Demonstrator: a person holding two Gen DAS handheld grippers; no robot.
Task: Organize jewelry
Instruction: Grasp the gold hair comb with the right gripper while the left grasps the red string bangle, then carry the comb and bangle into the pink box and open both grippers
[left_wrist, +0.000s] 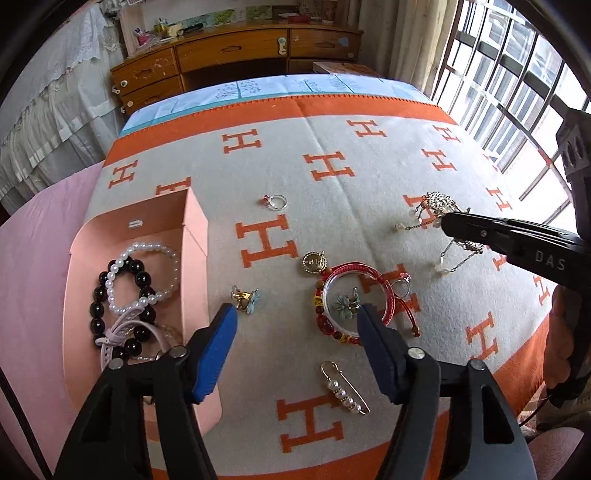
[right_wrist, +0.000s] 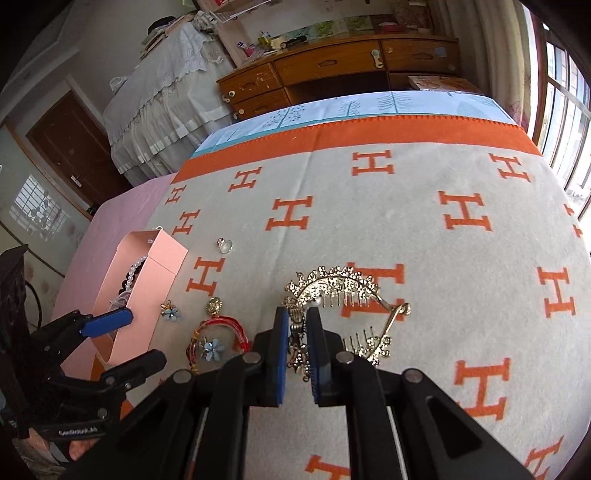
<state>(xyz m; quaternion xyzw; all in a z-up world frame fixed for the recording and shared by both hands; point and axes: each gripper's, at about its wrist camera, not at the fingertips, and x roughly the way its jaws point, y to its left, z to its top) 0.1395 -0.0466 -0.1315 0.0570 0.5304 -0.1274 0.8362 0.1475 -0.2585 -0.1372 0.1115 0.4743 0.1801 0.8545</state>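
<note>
A pink box (left_wrist: 194, 236) at the left holds a pearl bracelet (left_wrist: 147, 273), a black bead bracelet (left_wrist: 138, 275) and a pale watch strap. My left gripper (left_wrist: 297, 310) is open above the blanket, between a blue flower earring (left_wrist: 245, 297) and a red bangle (left_wrist: 384, 291) with a second flower earring (left_wrist: 347, 302) inside it. My right gripper (right_wrist: 297, 321) is shut on the dangling chains of a gold hair comb (right_wrist: 340, 291); it also shows in the left wrist view (left_wrist: 445, 221). A silver ring (left_wrist: 276, 201), a gold round earring (left_wrist: 314, 261) and a pearl pin (left_wrist: 345, 389) lie loose.
The jewelry lies on a grey blanket with orange H marks (left_wrist: 332, 166) over a bed. A pink sheet (left_wrist: 26, 277) lies left of the box (right_wrist: 147, 280). A wooden desk (left_wrist: 236, 55) stands beyond the bed, and a barred window (left_wrist: 517, 92) is at the right.
</note>
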